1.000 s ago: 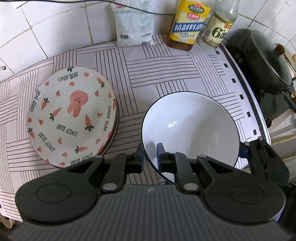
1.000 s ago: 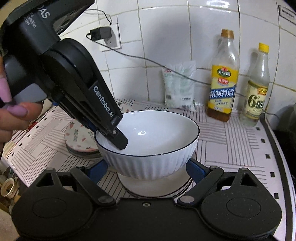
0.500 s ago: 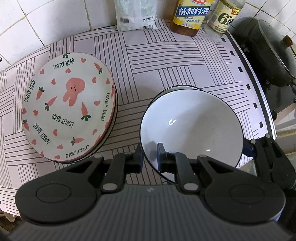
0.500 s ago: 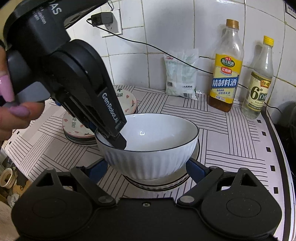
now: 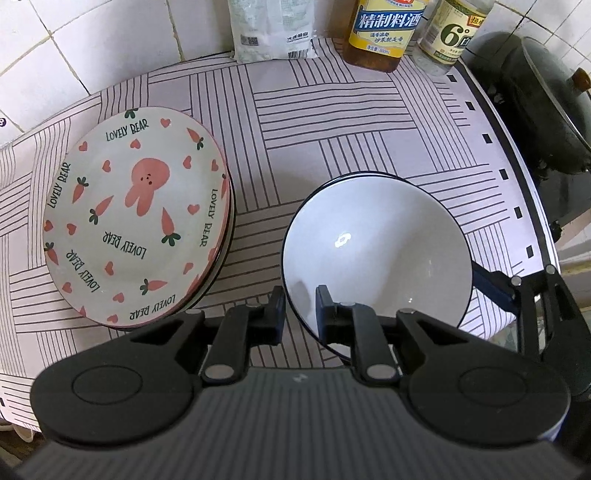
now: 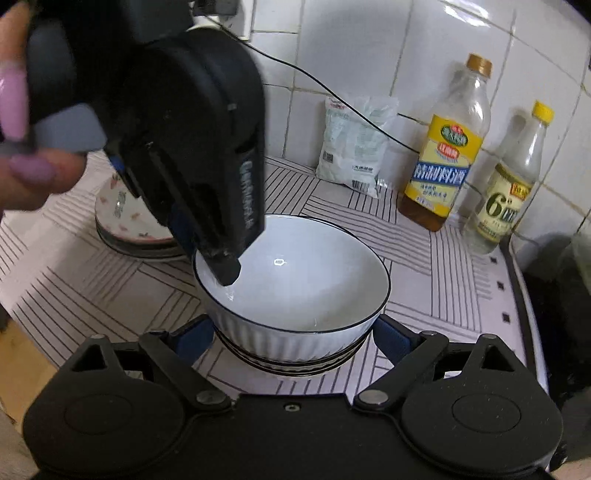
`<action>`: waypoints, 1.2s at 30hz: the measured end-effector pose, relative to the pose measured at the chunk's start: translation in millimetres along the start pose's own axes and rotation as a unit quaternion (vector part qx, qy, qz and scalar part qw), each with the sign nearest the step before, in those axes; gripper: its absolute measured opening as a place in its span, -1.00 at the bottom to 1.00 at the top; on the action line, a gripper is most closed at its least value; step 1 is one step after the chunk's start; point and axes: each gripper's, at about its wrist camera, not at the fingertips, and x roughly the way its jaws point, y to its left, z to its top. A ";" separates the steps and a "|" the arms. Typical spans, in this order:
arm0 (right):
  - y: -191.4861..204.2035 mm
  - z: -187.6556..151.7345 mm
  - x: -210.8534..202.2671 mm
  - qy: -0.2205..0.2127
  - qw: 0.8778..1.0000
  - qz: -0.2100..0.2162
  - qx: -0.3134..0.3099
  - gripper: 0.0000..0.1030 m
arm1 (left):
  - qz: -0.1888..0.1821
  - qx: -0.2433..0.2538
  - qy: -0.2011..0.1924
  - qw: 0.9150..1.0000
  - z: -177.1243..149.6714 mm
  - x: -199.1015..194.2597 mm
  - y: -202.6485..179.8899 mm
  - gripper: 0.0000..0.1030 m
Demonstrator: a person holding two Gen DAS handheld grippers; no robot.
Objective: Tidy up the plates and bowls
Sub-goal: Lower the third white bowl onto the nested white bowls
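Observation:
A white bowl (image 5: pixel 376 251) with a thin dark rim sits nested in another bowl (image 6: pixel 291 363) of the same kind on the striped cloth. My left gripper (image 5: pixel 299 299) is shut on its near-left rim, one finger inside the bowl and one outside. In the right wrist view the same gripper (image 6: pixel 225 273) comes down from the upper left, held by a hand. My right gripper (image 6: pixel 293 332) stands open, its blue pads (image 6: pixel 391 332) on either side of the bowl's (image 6: pixel 306 280) base. A stack of rabbit-and-carrot plates (image 5: pixel 136 214) lies to the left.
Against the tiled wall stand a white bag (image 5: pixel 269 29), a yellow-labelled bottle (image 5: pixel 384 29) and a clear bottle (image 5: pixel 454 33). A black lidded pot (image 5: pixel 546 103) sits beyond the cloth's right edge. A cable runs along the wall. Striped cloth (image 5: pixel 332 122) shows between plates and bowls.
The white bowl has sunk from above the lower bowl into it, still pinched by my left gripper. The right wrist view has tilted and rolled.

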 end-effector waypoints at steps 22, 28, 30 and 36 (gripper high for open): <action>-2.4 -4.1 -9.4 -0.035 0.999 0.009 0.019 0.93 | 0.003 0.017 -0.064 0.998 -21.6 -15.4 -4.7 -0.71; -5.5 -4.7 -10.3 -0.044 0.998 0.011 0.033 0.93 | -0.005 0.009 -0.073 0.997 -27.0 -19.5 -1.3 -0.72; -6.3 -5.2 -10.5 -0.047 0.998 0.014 0.033 0.93 | -0.002 0.013 -0.079 0.997 -29.6 -21.1 -2.8 -0.72; -5.0 -6.3 -10.4 -0.056 0.998 0.011 0.036 0.91 | 0.003 0.020 -0.102 0.995 -34.5 -21.9 -4.9 -0.73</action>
